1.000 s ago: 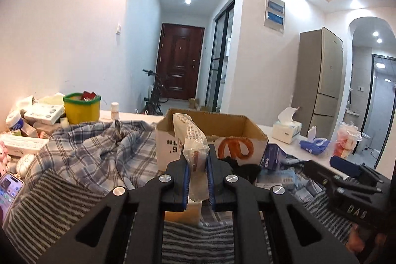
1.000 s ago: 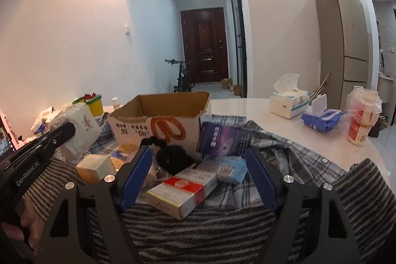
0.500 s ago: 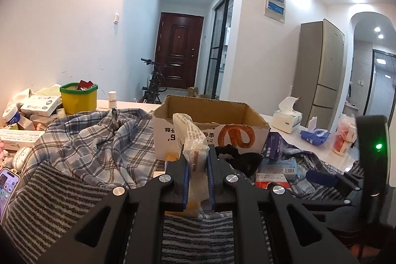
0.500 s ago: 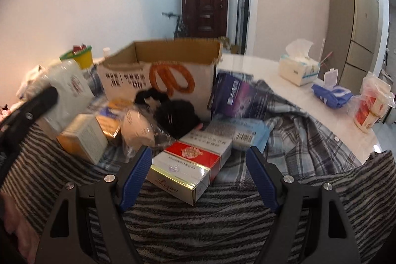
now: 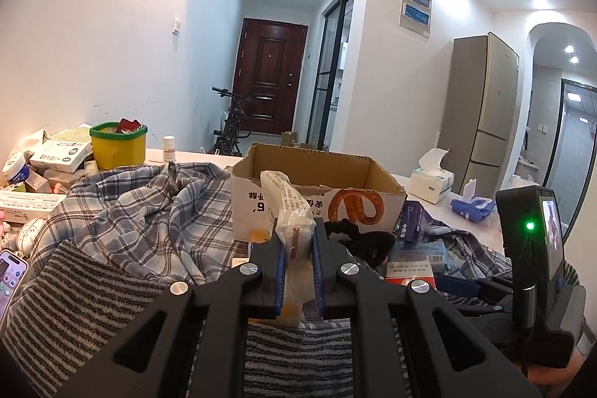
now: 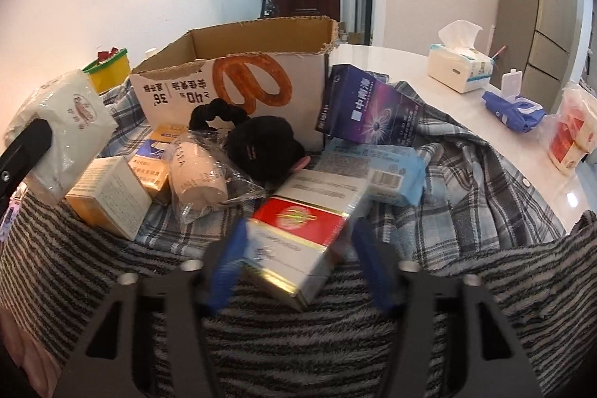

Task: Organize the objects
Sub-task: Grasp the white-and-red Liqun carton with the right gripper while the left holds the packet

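Now a plastic-wrapped tissue pack [image 5: 289, 211] is clamped in the left gripper [image 5: 296, 250] before the cardboard box [image 6: 238, 77] printed "36" and "40". The right gripper [image 6: 298, 262], jaws just closing, is set astride the red-and-white carton [image 6: 298, 230]; contact can't be told.

Both tools were black plastic with triangular cut-outs in their arms. The left gripper [image 5: 297, 245], low in the frame's centre, carried four silver round screws and blue pads on its fingers [image 5: 279, 273]. The right gripper [image 6: 298, 260], at bottom centre, showed the same silver screws and blue pads, blurred. Its black body at the left view's right edge bore a small screen and a green light.
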Tool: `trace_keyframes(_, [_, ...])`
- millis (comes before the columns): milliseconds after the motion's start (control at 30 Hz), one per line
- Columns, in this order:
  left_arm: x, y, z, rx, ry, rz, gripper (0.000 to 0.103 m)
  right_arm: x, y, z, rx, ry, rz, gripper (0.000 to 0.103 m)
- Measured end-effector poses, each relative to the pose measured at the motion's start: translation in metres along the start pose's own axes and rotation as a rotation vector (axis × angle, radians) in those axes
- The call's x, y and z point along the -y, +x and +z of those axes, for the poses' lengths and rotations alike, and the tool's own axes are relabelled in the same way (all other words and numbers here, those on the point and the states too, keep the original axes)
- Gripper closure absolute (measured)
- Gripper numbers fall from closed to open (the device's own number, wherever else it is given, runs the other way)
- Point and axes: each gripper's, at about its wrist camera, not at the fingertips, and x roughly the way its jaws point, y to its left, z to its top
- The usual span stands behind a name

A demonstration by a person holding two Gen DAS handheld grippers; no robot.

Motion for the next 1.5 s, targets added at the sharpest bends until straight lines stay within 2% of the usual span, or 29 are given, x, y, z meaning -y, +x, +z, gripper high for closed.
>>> trace_keyframes(233, [0.0,0.0,0.0,0.002,-0.001,-0.001,0.09,0.007,-0.014,-0.001,0.053,-0.013,-0.008,0.09])
trace_keyframes(400, [0.0,0.0,0.0,0.003,-0.002,-0.001,0.09,0.016,-0.025,-0.007,0.067,-0.029,0.012,0.1])
trace_keyframes(633, [0.0,0.0,0.001,0.003,-0.002,-0.001,0.09,0.026,-0.039,-0.012,0.106,-0.036,-0.039,0.1])
trace_keyframes(700, [0.0,0.0,0.0,0.0,-0.001,0.0,0.09,0.028,-0.041,-0.012,0.113,-0.026,-0.04,0.096])
trace_keyframes(767, [-0.001,0.001,0.001,-0.008,-0.003,0.004,0.09,0.029,-0.039,-0.011,0.103,-0.015,-0.034,0.073])
trace_keyframes(800, [-0.001,0.002,0.001,-0.012,-0.005,0.006,0.09,0.028,-0.037,-0.01,0.099,-0.007,-0.021,0.039])
trace_keyframes(833, [-0.002,0.002,0.002,-0.016,-0.007,0.007,0.09,0.028,-0.037,-0.01,0.104,0.004,-0.008,0.019])
trace_keyframes(900, [-0.003,0.003,0.002,-0.019,-0.011,0.008,0.09,0.023,-0.04,-0.008,0.131,0.021,0.01,0.018])
trace_keyframes(967, [-0.003,0.003,0.002,-0.017,-0.013,0.011,0.09,0.012,-0.036,-0.003,0.12,0.006,-0.002,0.018])
trace_keyframes(1033, [-0.003,0.003,0.002,-0.016,-0.014,0.01,0.09,0.001,-0.026,0.001,0.087,-0.003,-0.028,0.018])
trace_keyframes(1167, [-0.003,0.003,0.002,-0.017,-0.013,0.01,0.09,-0.011,-0.005,0.003,0.008,0.016,0.016,0.018])
trace_keyframes(1300, [-0.003,0.004,0.002,-0.019,-0.012,0.009,0.09,-0.019,0.007,0.003,-0.022,0.001,-0.026,0.018])
trace_keyframes(1400, [-0.003,0.004,0.002,-0.023,-0.013,0.008,0.09,-0.014,0.014,0.002,-0.059,0.008,0.01,0.018])
trace_keyframes(1433, [-0.003,0.005,0.001,-0.023,-0.014,0.008,0.09,-0.011,0.015,0.001,-0.065,0.019,-0.008,0.02])
trace_keyframes(1500, [-0.003,0.005,0.001,-0.022,-0.013,0.008,0.09,-0.006,0.013,-0.001,-0.062,0.025,0.001,0.031])
